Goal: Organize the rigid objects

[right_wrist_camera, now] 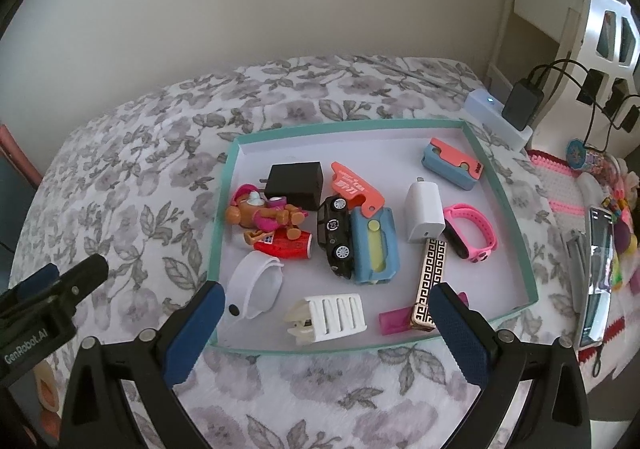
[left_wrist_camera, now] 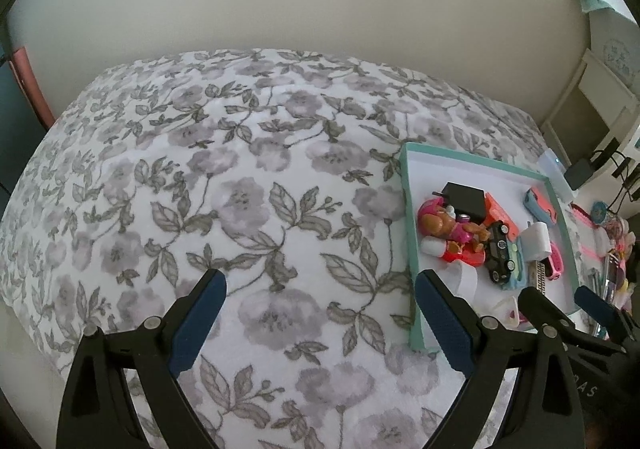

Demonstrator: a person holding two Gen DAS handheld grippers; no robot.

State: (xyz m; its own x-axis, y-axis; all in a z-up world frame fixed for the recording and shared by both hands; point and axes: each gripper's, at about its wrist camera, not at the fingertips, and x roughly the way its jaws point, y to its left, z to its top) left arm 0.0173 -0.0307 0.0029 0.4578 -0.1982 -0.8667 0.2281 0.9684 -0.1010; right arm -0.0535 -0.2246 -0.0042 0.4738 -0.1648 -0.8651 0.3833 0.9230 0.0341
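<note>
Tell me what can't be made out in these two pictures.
- Right wrist view: the magenta strip is partly covered by the gold patterned lighter and the right tool.
- Right wrist view: the orange card's print is too small to read.
- Left wrist view: the teal tray's near corner hides behind the left tool.

Camera placement: two wrist fisheyes, both looking forward and down over the bed.

The left wrist view is facing the bed [left_wrist_camera: 240, 177] from close above, with the tray [left_wrist_camera: 412, 249] sitting at its right edge. The right wrist view is looking straight over the tray [right_wrist_camera: 224, 209], near its front rim. Both views are sharing the tray, the bedspread and the wall [right_wrist_camera: 280, 1] behind; each is catching the other tongs at its margin.
</note>
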